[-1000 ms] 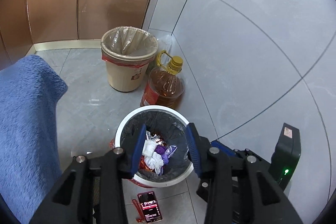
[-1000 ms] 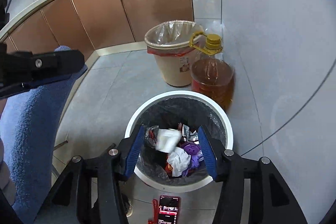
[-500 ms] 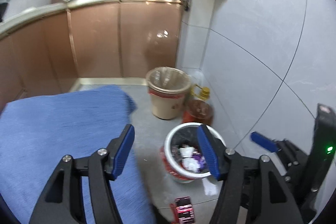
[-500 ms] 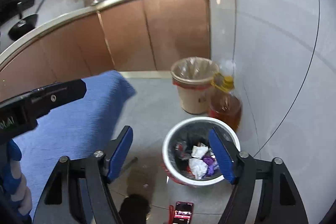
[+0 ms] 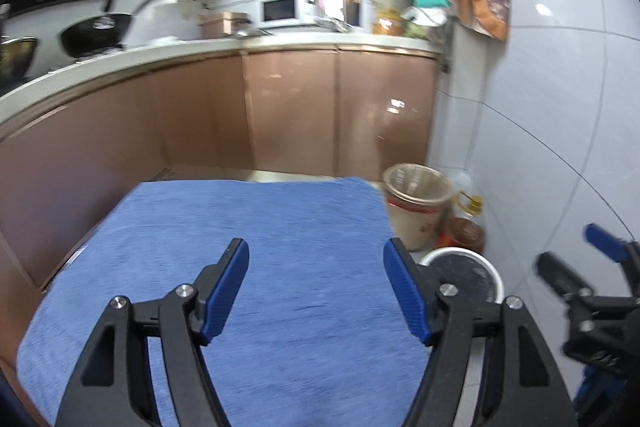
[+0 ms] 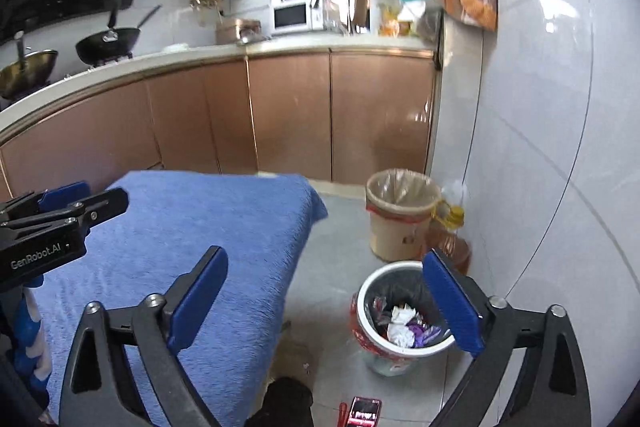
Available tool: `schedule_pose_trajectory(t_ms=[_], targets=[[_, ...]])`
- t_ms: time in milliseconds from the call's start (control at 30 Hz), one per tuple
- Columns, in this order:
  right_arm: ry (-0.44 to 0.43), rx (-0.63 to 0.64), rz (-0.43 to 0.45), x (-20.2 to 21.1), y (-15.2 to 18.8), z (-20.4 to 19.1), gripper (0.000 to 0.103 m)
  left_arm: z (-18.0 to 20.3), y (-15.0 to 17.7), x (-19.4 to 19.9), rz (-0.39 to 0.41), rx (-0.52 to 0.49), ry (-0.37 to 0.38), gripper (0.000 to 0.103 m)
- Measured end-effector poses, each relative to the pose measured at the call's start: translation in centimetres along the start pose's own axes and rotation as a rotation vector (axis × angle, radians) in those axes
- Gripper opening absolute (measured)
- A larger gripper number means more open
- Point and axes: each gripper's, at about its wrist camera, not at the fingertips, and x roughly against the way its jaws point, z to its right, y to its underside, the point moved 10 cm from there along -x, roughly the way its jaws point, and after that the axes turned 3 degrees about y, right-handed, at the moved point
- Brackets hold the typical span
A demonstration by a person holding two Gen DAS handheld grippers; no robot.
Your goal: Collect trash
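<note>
A white-rimmed trash bin (image 6: 368, 291) with a black liner stands on the floor by the wall; crumpled white, purple and red trash (image 6: 404, 325) lies inside it. Its rim also shows in the left wrist view (image 5: 488, 263). My left gripper (image 5: 316, 287) is open and empty, held above the blue towel-covered table (image 5: 280, 227). My right gripper (image 6: 324, 301) is open and empty, over the table's right edge (image 6: 240, 227) and the floor beside the bin. Each gripper shows at the edge of the other's view.
A beige bin (image 6: 402, 215) with a clear liner and a bottle of amber oil (image 6: 450, 239) stand against the wall behind the trash bin. A phone (image 6: 364, 411) lies on the floor. Brown cabinets (image 6: 288, 115) and a cluttered counter run along the back.
Both grippers have risen and tilted up from over the trash bin; the views now take in the blue table and the kitchen. Both jaws have spread wider.
</note>
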Motion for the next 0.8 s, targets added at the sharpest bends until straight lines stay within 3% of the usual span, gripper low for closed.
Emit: schedule_pose_trajectory(t_ms=[233,433,800], targets=[[-0.021,0.005,0.058,2.9,-1.2,-1.6,0.1,-2.1,-0.1,3.5,0.067,0.003,-0.082,0.077],[-0.028,-0.018,0.087,4.1,-1.5,-2.0,0.103,-2.3,-0.2,4.9,0.103,0.023,-0.104,0.082],[-0.001,-0.034,0.098,4.7,-0.9,-2.3,0.103,-3.0,0.0,5.8,0.141,0.038,-0.123,0.083]])
